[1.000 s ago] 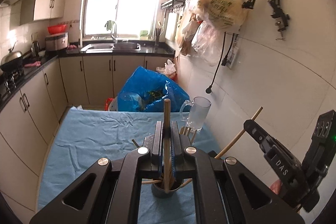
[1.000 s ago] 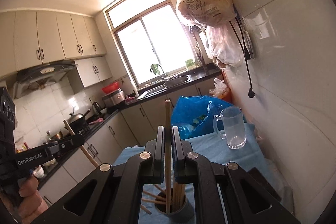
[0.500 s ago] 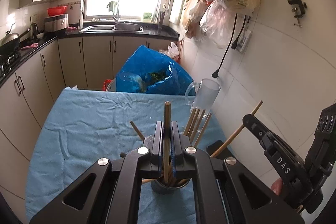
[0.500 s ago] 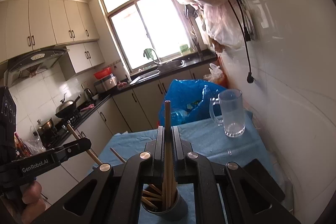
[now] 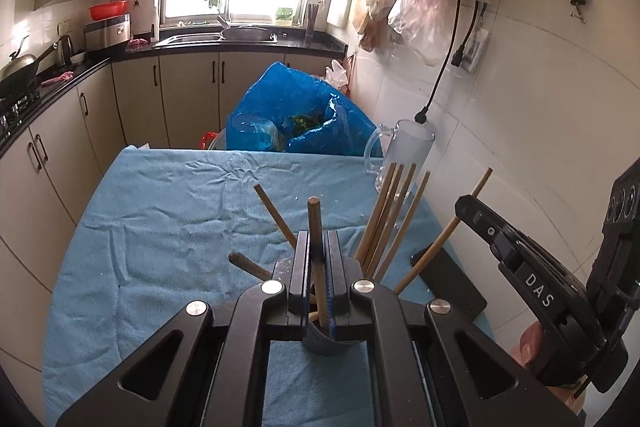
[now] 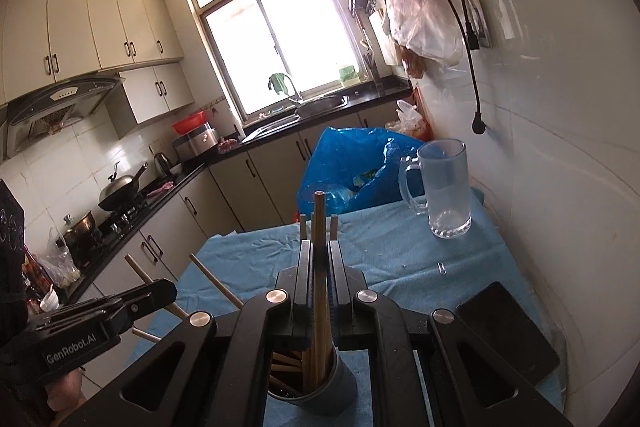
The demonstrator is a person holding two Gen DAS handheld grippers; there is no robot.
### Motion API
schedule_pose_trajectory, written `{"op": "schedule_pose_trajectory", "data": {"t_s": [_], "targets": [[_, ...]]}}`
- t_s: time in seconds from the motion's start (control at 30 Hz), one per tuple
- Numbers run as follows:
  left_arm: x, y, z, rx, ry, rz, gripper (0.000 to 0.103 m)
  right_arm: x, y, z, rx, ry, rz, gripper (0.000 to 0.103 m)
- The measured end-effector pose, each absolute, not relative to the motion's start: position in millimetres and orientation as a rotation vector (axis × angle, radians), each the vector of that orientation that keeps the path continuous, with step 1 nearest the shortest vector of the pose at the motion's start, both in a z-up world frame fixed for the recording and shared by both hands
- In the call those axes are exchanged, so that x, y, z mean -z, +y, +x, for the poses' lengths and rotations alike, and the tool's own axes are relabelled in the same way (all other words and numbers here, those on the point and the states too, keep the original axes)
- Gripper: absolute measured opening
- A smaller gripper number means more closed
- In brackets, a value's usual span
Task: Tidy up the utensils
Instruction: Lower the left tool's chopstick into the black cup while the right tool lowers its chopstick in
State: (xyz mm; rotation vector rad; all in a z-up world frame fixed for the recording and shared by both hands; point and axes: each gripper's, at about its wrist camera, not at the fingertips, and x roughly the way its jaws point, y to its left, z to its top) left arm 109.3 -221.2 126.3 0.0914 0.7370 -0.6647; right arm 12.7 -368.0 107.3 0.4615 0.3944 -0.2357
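Observation:
A grey cup (image 6: 320, 385) stands on the blue cloth (image 5: 168, 227) and holds several wooden chopsticks (image 5: 384, 219) that lean outward. My left gripper (image 5: 318, 241) is shut on one upright chopstick (image 5: 314, 215), whose lower end reaches into the cup (image 5: 326, 341). My right gripper (image 6: 319, 247) is shut on another chopstick (image 6: 319, 211), its lower end also inside the cup. In the left wrist view the right gripper (image 5: 468, 207) comes in from the right. In the right wrist view the left gripper (image 6: 166, 289) comes in from the left.
A clear glass mug (image 6: 446, 187) stands at the table's far right by the tiled wall. A black phone (image 6: 504, 331) lies on the cloth right of the cup. A blue plastic bag (image 5: 296, 119) sits beyond the table's far edge. Kitchen cabinets run along the left.
Both grippers have come down with their chopsticks, so the sticks' lower ends now sit deeper in the cup. The leaning chopsticks rise higher in both views.

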Motion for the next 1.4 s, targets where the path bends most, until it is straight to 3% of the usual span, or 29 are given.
{"op": "schedule_pose_trajectory", "data": {"t_s": [1.4], "targets": [[-110.2,-234.3,109.5,0.599,0.690,0.158,0.008,-90.5,-368.1,32.7,0.244,0.437,0.451,0.007]]}}
